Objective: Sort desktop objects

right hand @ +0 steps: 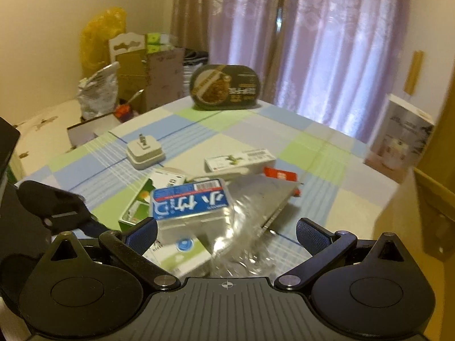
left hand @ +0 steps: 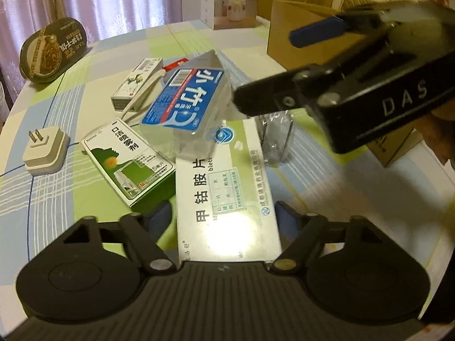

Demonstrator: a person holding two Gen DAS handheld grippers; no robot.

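My left gripper (left hand: 224, 216) is shut on a long white medicine box (left hand: 224, 187), its fingers pressed on the two long sides. A clear floss box with a blue label (left hand: 187, 102) (right hand: 190, 201) lies tilted on the far end of that box. Crumpled clear plastic (left hand: 275, 139) (right hand: 250, 227) sits beside it. My right gripper (right hand: 226, 231) (left hand: 266, 68) hovers over the pile from the right, open wide, with the floss box and the plastic just ahead of its fingers. Part of the left gripper (right hand: 51, 213) shows at the left of the right wrist view.
On the checked tablecloth (left hand: 71, 108) lie a green spray box (left hand: 128, 162), a white plug adapter (left hand: 45, 150), a slim white box (left hand: 136, 85), a red packet (right hand: 280, 174) and a silver foil sheet (right hand: 267, 196). A dark oval noodle tub (left hand: 52, 49) stands far left. Cardboard boxes (left hand: 298, 28) stand right.
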